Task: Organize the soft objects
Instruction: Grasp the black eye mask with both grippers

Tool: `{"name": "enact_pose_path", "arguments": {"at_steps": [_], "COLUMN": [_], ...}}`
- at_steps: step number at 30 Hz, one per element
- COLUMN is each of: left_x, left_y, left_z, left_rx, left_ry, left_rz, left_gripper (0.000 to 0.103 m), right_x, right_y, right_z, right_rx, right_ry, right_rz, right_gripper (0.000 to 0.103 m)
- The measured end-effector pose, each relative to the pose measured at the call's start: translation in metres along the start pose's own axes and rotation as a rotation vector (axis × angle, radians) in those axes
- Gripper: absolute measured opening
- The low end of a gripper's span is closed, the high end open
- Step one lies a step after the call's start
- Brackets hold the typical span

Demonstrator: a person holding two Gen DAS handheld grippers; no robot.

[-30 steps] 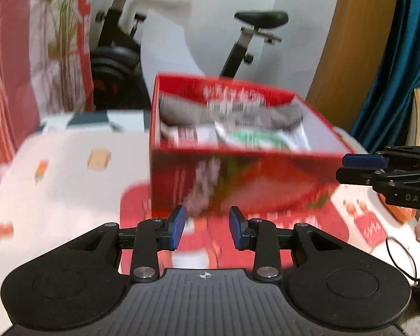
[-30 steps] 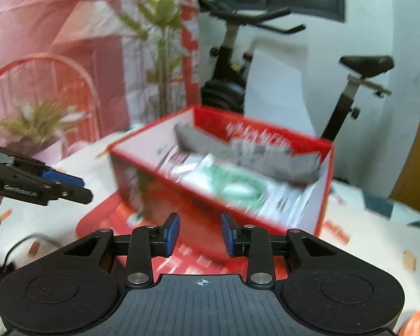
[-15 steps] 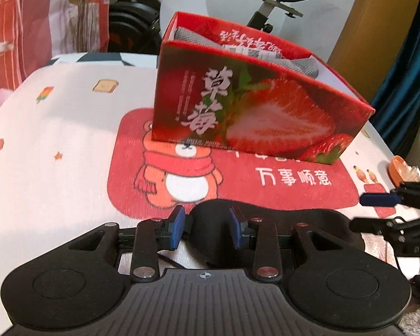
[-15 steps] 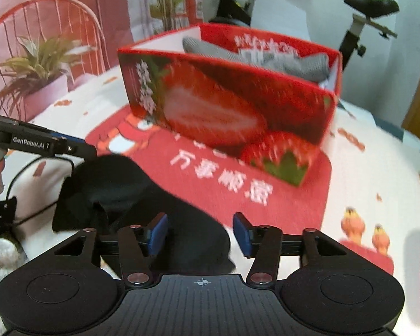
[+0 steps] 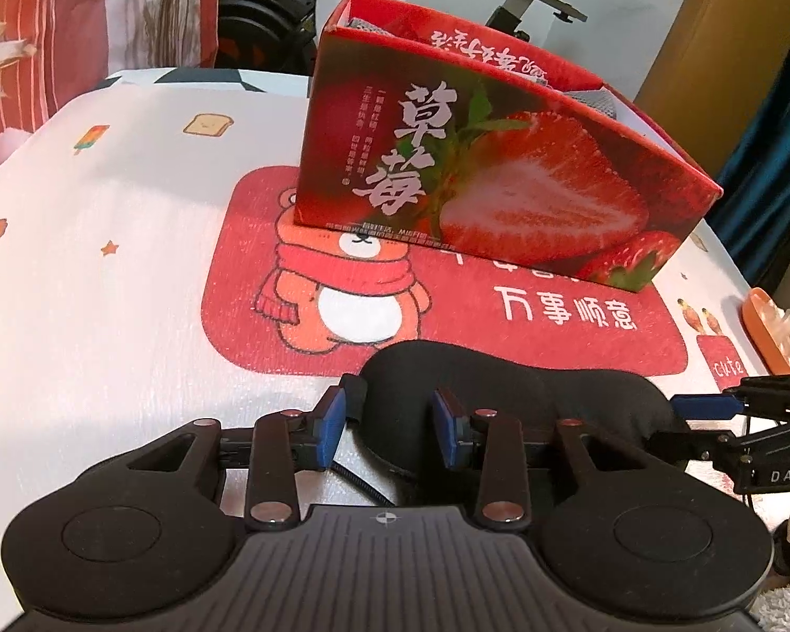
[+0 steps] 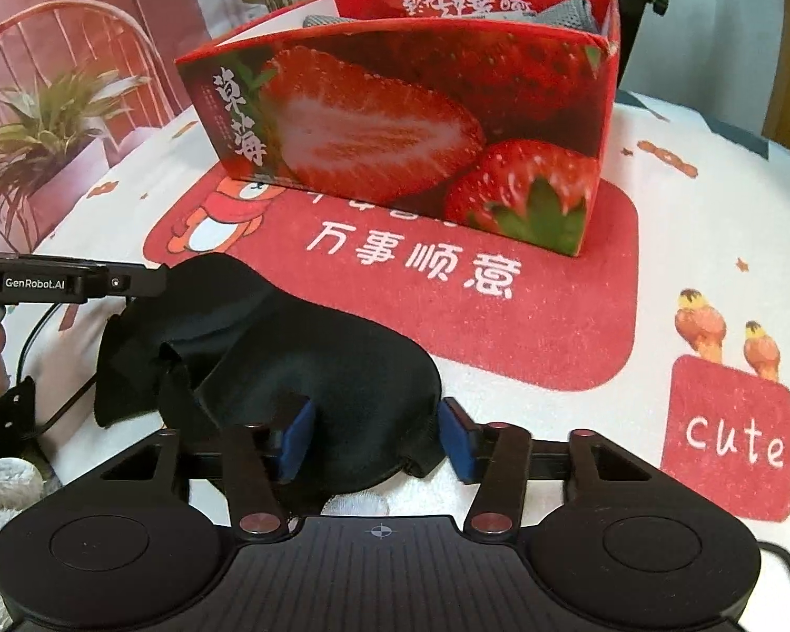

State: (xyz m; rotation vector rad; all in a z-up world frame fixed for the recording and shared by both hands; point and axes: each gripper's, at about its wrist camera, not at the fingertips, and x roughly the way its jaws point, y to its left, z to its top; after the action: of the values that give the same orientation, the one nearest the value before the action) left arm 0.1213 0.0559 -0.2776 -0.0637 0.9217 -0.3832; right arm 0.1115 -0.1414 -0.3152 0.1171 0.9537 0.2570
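My right gripper (image 6: 376, 440) has its blue pads either side of the near end of the black eye mask (image 6: 289, 363); the jaws are closing with the padded fabric between them, though I see a slim gap at the right-hand pad, so no real pinch yet. My left gripper (image 5: 389, 426) straddles the mask's other end, jaws opening slightly, and I can't confirm either pad is pressing on it. The mask lies flat on the tablecloth (image 5: 105, 289), just in front of the strawberry box (image 5: 500, 179), partly over the red bear mat (image 6: 526, 316). Grey fabric (image 6: 563, 13) already sits inside the box.

My worries: the padding is thick and springy, so a shallow bite could let it squirt out as I lift. A thin black cable (image 5: 358, 484) runs beside the mask near my left pads; catching it would drag whatever it's attached to. If only one end grips, the mask may dangle and clip the box's front wall.
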Motion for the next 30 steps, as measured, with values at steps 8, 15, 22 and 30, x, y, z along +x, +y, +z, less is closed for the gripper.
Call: {"name": "enact_pose_path", "arguments": {"at_steps": [8,15,22,30], "left_x": [0.006,0.016,0.036,0.040], "left_y": [0.000,-0.004,-0.010,-0.009], "left_z": [0.001,0.009,0.030,0.041], "left_rx": [-0.002,0.023,0.053,0.042], "left_ry": [0.007,-0.003,-0.015,-0.007], "left_rz": [0.008,0.029,0.053,0.062], "left_gripper": [0.040,0.040,0.040,0.044], "right_x": [0.010,0.025,0.039,0.040], "right_y": [-0.008,-0.013,-0.021,-0.026], "right_z": [0.012,0.027,0.045,0.047], "right_rx": [0.015,-0.002,0.001,0.014], "right_ry": [-0.027,-0.058,-0.088,-0.103], "right_rz": [-0.016,-0.056,-0.098,-0.099], "right_gripper": [0.028,0.024,0.024,0.025]}}
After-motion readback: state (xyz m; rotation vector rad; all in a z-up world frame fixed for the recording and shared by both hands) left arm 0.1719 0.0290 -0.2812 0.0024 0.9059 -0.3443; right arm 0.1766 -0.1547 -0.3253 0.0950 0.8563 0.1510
